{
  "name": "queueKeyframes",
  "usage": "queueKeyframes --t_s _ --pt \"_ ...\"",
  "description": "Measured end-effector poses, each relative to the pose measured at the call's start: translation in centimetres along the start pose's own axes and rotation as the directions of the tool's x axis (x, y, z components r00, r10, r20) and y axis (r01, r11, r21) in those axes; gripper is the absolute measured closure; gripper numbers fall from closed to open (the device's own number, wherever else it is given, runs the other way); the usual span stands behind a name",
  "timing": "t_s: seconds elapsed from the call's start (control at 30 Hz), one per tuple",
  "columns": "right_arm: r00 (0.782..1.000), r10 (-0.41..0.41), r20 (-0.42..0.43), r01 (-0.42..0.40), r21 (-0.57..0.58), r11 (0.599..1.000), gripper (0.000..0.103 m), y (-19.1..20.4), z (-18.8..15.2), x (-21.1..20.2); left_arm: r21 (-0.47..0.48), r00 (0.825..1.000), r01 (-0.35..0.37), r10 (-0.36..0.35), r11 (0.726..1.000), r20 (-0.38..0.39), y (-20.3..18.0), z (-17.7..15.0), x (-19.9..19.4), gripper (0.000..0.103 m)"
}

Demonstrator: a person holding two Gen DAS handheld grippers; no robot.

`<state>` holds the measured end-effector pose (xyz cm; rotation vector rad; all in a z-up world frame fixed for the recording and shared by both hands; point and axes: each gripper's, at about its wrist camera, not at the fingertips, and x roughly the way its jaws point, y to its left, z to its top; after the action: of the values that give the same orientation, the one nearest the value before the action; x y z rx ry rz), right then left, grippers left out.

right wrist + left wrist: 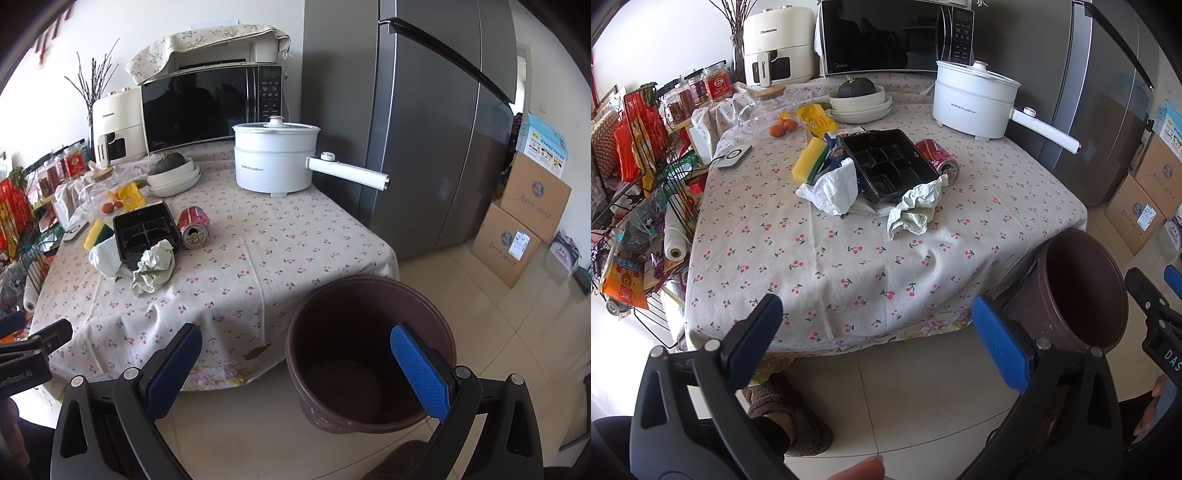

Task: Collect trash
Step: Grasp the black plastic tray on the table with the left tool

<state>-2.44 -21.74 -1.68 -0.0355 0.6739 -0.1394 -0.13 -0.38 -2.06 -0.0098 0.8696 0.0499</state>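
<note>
On the cherry-print tablecloth [849, 266] lies a pile of trash: a black plastic food tray [888, 164] [146, 229], a crumpled white bag [833, 188] [105, 258], a crumpled pale paper wad [916, 210] [155, 267] and a red can on its side [940, 157] [194, 226]. A brown bin [1078, 288] [369, 350] stands on the floor by the table's near right corner and looks empty. My left gripper [882, 332] is open and empty, in front of the table edge. My right gripper [295, 365] is open and empty, over the bin's near side.
A yellow-green sponge [810, 158], a yellow packet [816, 118], oranges [783, 127], stacked white bowls with a squash [858, 101], a white electric pot [971, 99], a microwave [886, 37] and an air fryer [777, 48] stand further back. A cluttered wire rack [639, 184] is left, a fridge [424, 129] and cartons [517, 229] right.
</note>
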Motion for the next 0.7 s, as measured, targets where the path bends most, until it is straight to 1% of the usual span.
queueKeyframes --t_s 0.2,0.3,0.37,0.4,0.5,0.57,0.63,0.67,0.7 --pt "1.0 -0.022 0.019 0.022 -0.016 1.0 0.0 0.0 0.4 -0.2 -0.005 1.0 0.001 -0.001 1.0 -0.004 0.3 0.1 0.0 0.001" --pt "1.0 -0.009 0.004 0.009 -0.03 1.0 0.0 -0.1 1.0 -0.2 -0.011 0.999 0.033 -0.034 0.999 -0.025 0.8 0.8 0.1 0.001" --pt "0.999 0.003 -0.035 -0.005 -0.052 0.999 0.0 -0.1 2.1 0.0 -0.028 0.997 0.07 -0.071 0.997 -0.043 1.5 1.8 0.4 0.001" --pt "0.999 0.022 -0.045 -0.024 -0.053 0.998 0.0 -0.3 2.8 0.0 -0.04 0.994 0.091 -0.094 0.995 -0.06 1.8 2.4 0.6 0.001" --pt "0.991 0.104 -0.084 -0.107 -0.036 0.994 0.0 -0.8 5.3 0.6 -0.067 0.986 0.131 -0.138 0.989 -0.099 2.6 4.7 2.0 0.001" --pt "0.98 0.146 -0.133 -0.151 -0.028 0.988 0.0 -0.9 7.1 1.9 -0.051 0.985 0.125 -0.13 0.991 -0.117 2.6 6.3 3.2 0.001" --pt "0.97 0.164 -0.178 -0.171 -0.028 0.985 0.0 -0.7 8.5 3.7 -0.04 0.981 0.11 -0.115 0.993 -0.153 2.6 8.1 5.2 0.001" --pt "0.966 0.167 -0.196 -0.176 -0.032 0.984 0.0 -0.6 9.1 4.8 -0.046 0.978 0.105 -0.112 0.993 -0.174 2.7 8.9 6.4 0.004" --pt "0.963 0.168 -0.211 -0.179 -0.035 0.983 0.0 -0.4 9.6 5.9 -0.055 0.976 0.095 -0.104 0.994 -0.19 2.8 9.7 7.7 0.009"
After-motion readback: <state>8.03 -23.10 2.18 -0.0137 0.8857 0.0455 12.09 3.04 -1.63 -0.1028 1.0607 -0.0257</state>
